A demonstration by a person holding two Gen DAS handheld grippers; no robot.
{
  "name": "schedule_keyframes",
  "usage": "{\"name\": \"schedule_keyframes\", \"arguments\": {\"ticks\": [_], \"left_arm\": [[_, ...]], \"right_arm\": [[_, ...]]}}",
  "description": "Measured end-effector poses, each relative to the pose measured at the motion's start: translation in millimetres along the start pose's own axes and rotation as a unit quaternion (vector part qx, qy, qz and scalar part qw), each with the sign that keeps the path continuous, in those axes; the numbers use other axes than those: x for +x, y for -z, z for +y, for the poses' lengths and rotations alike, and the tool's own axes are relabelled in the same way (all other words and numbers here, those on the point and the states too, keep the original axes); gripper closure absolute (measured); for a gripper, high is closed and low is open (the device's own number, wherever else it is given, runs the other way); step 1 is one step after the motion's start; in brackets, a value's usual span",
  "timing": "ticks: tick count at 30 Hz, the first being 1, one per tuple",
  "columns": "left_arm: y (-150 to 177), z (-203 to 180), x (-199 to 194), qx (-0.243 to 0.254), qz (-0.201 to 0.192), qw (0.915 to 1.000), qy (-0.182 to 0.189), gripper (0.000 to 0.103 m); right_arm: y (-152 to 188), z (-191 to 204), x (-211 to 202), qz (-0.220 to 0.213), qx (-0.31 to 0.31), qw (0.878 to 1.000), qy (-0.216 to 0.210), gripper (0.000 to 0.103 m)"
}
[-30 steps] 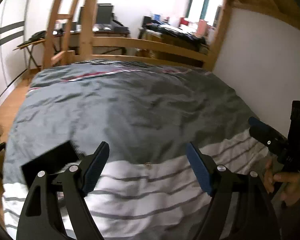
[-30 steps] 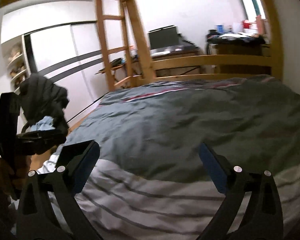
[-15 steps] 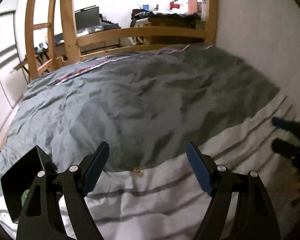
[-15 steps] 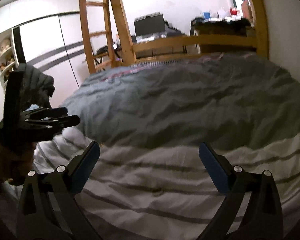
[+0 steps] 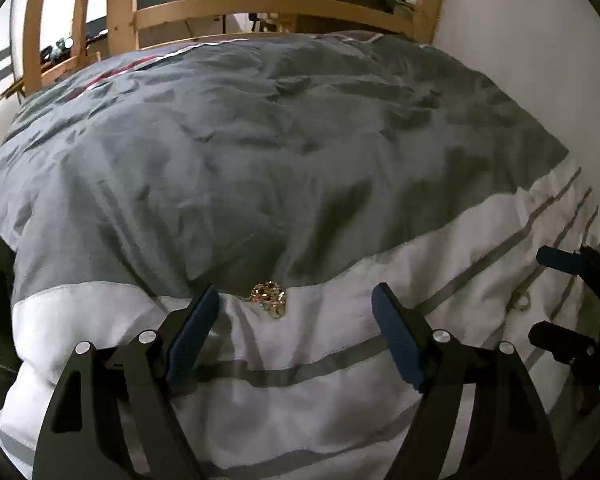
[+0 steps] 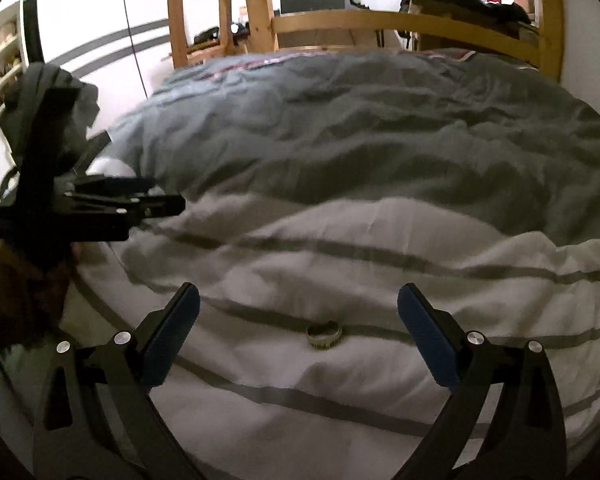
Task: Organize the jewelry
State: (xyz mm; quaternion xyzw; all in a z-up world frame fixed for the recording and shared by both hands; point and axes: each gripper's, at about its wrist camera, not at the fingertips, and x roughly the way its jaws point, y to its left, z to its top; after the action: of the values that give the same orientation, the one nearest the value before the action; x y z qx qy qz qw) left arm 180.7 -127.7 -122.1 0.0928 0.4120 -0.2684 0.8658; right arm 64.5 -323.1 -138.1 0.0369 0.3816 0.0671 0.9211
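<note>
Left wrist: gold chain (image 5: 269, 299) on duvet (image 5: 300, 152); both tongs (image 5: 296, 312) (image 6: 299, 312) gaping, empty.

Open duvet (image 5: 300, 160) ahead; bed rail (image 5: 260, 4) far; wall (image 5: 520, 60) right.

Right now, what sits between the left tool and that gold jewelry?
Only bare white duvet separates the open left tool from the gold jewelry, per the left wrist view.
</note>
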Motion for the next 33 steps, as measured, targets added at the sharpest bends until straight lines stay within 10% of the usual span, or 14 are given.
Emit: {"name": "schedule_keyframes", "arguments": {"ticks": [6,12,17,26,33], "left_arm": [[3,-4,6,0.005,0.004,0.9993,0.038,0.052],[1,5,5,-0.026,0.000,0.9990,0.037,0.056],[1,8,11,-0.036,0.016,0.9986,0.037,0.064],[-3,13,9,-0.045,0.020,0.9980,0.039,0.089],[-16,8,-17,-0.053,-0.020,0.9959,0.070,0.090]], "right_arm": [[4,-1,17,0.032,0.002,0.999,-0.006,0.006],[9,2,26,0.070,-0.006,0.997,-0.003,0.009],[10,-3,22,0.082,-0.013,0.996,0.021,0.049],[3,-8,8,0.076,-0.013,0.997,0.016,0.066],[-4,-10,-16,0.026,0.001,1.000,-0.010,0.067]]}}
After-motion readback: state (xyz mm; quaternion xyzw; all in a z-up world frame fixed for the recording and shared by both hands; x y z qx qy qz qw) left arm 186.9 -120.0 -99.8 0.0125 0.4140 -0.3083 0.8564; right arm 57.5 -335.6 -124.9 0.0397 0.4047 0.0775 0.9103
